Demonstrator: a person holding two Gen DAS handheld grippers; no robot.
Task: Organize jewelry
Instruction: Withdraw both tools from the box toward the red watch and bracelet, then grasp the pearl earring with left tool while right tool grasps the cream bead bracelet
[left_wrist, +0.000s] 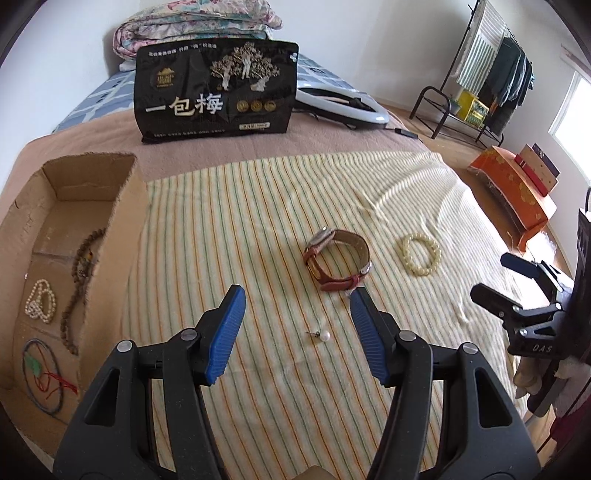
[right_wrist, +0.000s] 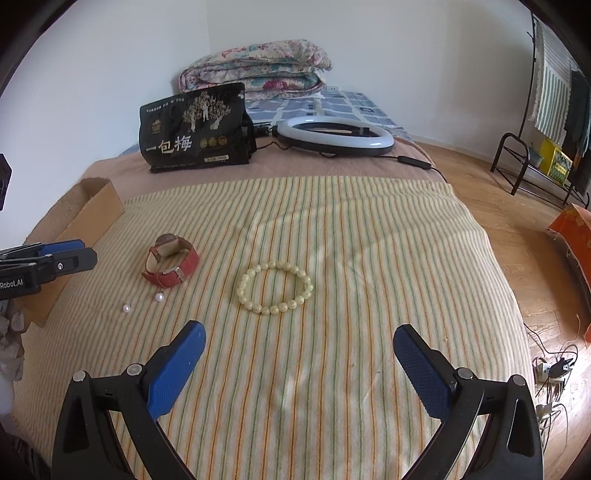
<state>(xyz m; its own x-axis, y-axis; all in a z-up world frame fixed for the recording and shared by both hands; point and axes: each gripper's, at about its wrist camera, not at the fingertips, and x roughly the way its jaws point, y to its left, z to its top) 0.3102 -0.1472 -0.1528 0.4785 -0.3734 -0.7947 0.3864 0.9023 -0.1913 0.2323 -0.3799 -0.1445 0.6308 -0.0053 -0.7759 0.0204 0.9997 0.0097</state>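
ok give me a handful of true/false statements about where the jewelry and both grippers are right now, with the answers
1. The red-strapped watch lies on the striped towel, outside the cardboard box. True.
2. The cream bead bracelet is already in the box. False: it lies on the towel, right of the watch.
3. The left gripper is open, with a pearl earring on the towel between its fingers. True.
4. The right gripper is shut on the bracelet. False: it is open and holds nothing; the bracelet lies ahead of it.
5. The box holds a brown bead strand and a pearl strand. True.
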